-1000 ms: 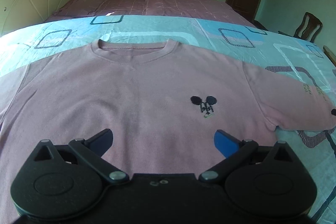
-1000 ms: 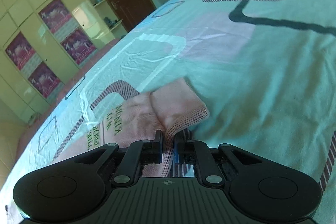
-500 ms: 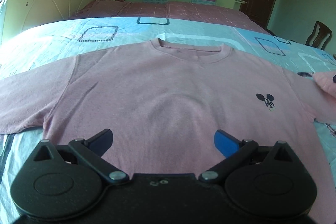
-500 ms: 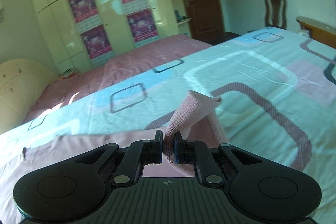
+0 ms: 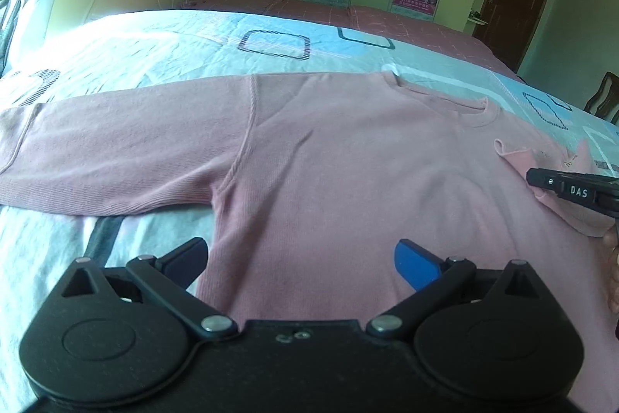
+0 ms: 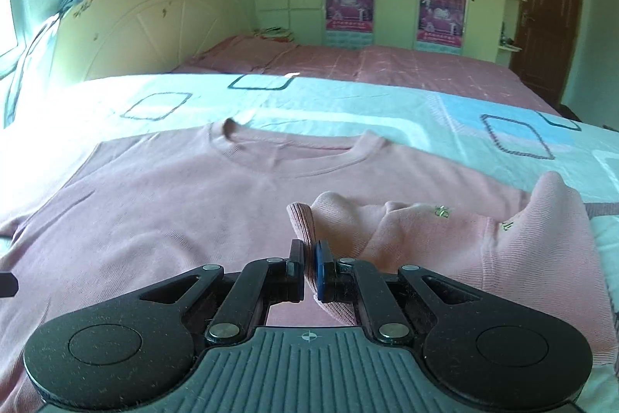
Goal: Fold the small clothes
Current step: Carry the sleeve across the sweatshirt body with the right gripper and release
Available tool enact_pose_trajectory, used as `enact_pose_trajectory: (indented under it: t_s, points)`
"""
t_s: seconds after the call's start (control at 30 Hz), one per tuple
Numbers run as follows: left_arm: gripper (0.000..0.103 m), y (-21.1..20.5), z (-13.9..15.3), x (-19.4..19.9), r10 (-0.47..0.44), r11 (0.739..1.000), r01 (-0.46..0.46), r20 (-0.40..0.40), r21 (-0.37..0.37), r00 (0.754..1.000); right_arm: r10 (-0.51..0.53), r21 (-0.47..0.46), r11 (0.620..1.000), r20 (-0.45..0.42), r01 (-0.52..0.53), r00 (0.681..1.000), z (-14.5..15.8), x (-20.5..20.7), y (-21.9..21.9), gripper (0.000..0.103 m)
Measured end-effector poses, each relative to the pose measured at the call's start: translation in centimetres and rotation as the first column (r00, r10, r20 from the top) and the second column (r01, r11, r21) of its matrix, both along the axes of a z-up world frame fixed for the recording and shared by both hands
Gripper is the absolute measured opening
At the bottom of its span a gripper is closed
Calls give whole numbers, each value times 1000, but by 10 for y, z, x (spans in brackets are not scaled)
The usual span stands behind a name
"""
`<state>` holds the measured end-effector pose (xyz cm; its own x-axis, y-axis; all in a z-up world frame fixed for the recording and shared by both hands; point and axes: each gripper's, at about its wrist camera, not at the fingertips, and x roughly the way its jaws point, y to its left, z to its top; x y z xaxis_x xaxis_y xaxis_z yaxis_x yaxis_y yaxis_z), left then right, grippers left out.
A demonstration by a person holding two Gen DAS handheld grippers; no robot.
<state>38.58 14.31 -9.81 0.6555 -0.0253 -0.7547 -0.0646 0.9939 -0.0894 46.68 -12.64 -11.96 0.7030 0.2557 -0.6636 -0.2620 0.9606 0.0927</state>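
My right claw [image 6: 308, 260] is clenched on the ribbed cuff of one sleeve [image 6: 425, 235] of the pink sweater [image 6: 185, 211]. The sleeve is folded inward and lies in loose folds on the chest of the sweater. My left claw [image 5: 301, 260] is released, with its jaws wide apart and nothing between them, above the lower part of the sweater. The sweater lies flat, front side up, on the bed sheet [image 5: 162, 57]. The other sleeve [image 5: 116, 161] is stretched out straight to the side on the sheet.
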Motion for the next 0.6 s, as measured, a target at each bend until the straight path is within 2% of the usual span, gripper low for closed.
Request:
enact_pose_trajectory:
  t_s: [0.13, 0.17, 0.27, 0.33, 0.37, 0.43, 0.47, 0.6]
  points:
    - [102, 8, -2, -2, 6, 1000, -6, -3, -24, 1000, 81, -6, 997, -11, -81, 997, -16, 4, 28, 5]
    - [102, 7, -2, -3, 1, 999, -1, -1, -32, 1000, 108, -17, 994, -36, -108, 994, -22, 6, 37, 5]
    - [102, -3, 1, 5, -25, 998, 26, 17, -65, 1000, 97, -32, 995, -27, -98, 995, -27, -3, 42, 5]
    - [99, -13, 3, 13, -58, 993, 60, 26, -104, 998, 59, -5, 998, -10, -59, 998, -21, -6, 30, 5]
    - [96, -21, 3, 22, -89, 984, 92, 29, -151, 996, 31, -10, 999, -3, -31, 1000, -18, -10, 19, 5]
    - [74, -40, -2, 39, -163, 958, 164, 24, -236, 986, -31, -10, 999, -14, 31, 999, -11, -24, -8, 5]
    - [70, -51, -4, 48, -192, 947, 190, 20, -258, 981, -64, -2, 998, -30, 64, 998, -10, -30, -24, 5]
    - [67, -104, -24, 84, -290, 905, 278, 10, -323, 957, -184, -14, 983, -62, 183, 981, -5, -53, -83, 5]
